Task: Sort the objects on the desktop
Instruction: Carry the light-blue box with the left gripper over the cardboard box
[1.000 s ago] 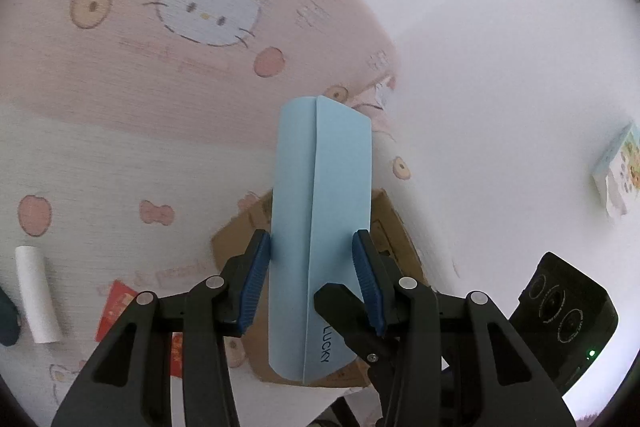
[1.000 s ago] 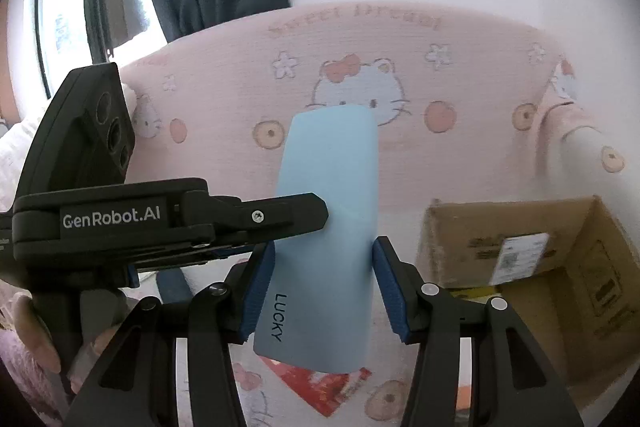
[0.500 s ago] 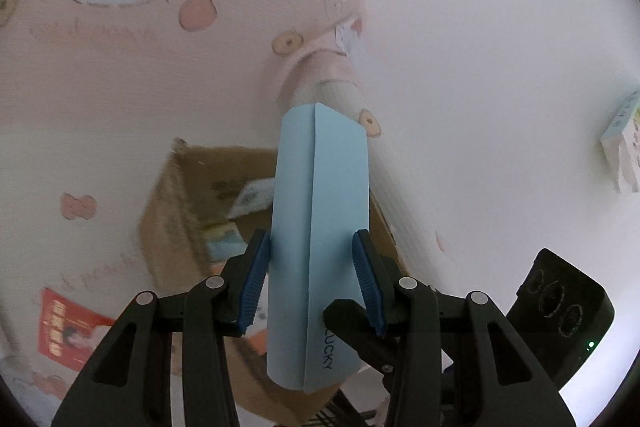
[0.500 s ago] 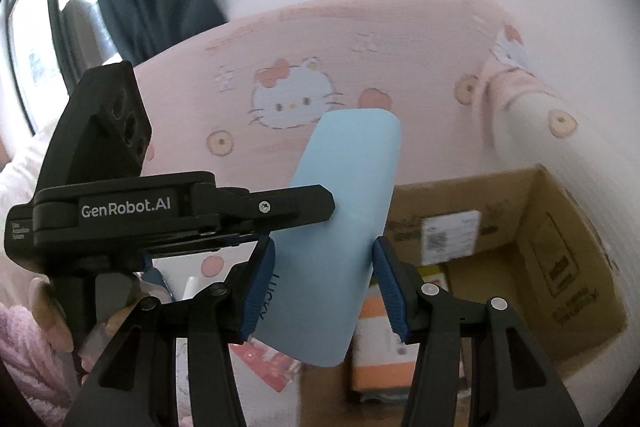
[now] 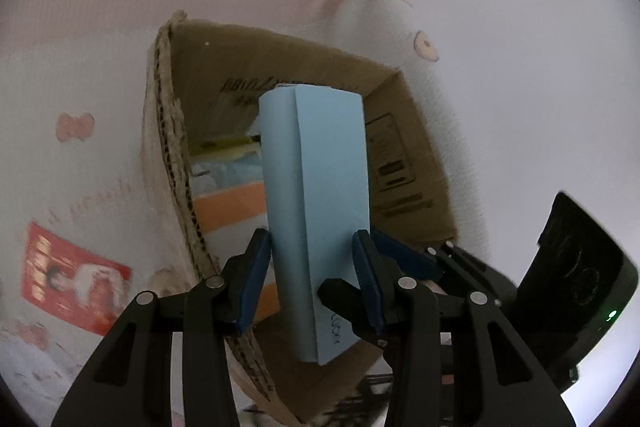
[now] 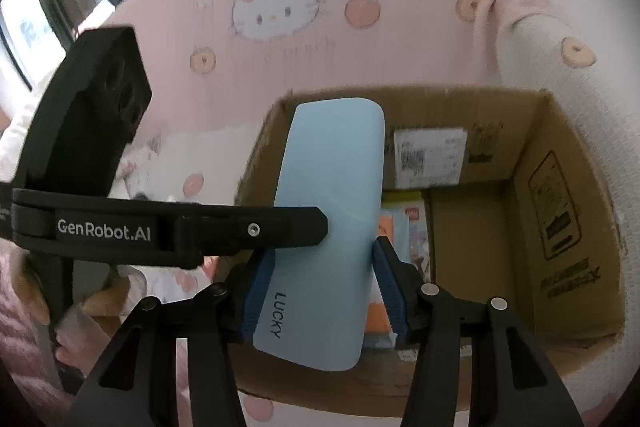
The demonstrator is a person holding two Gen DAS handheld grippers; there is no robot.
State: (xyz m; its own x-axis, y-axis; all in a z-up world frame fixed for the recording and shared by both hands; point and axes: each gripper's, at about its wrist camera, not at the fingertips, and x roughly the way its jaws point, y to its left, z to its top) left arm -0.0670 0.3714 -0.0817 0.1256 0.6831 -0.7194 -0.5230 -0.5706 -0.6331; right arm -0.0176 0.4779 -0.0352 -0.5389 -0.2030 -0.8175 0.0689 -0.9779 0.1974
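A light blue case marked LUCKY (image 5: 316, 195) is pinched from two sides. My left gripper (image 5: 316, 267) is shut on its long edges, and my right gripper (image 6: 324, 287) is shut on the same case (image 6: 332, 195) from the other side. The left gripper's black finger (image 6: 240, 227) crosses in front of the case in the right wrist view. The case hangs tilted downward over an open cardboard box (image 5: 160, 131), above its inside (image 6: 560, 187).
Inside the box lie an orange-and-white package (image 5: 228, 211) and other flat items. The box sits on pink cartoon-print bedding (image 6: 360, 11). A red card (image 5: 72, 275) lies on the bedding left of the box. A person's hand (image 6: 100, 307) grips the left tool.
Both grippers carried the blue case sideways and down toward the box and tipped it downward. The box now fills the view beneath the case. The grip is unchanged.
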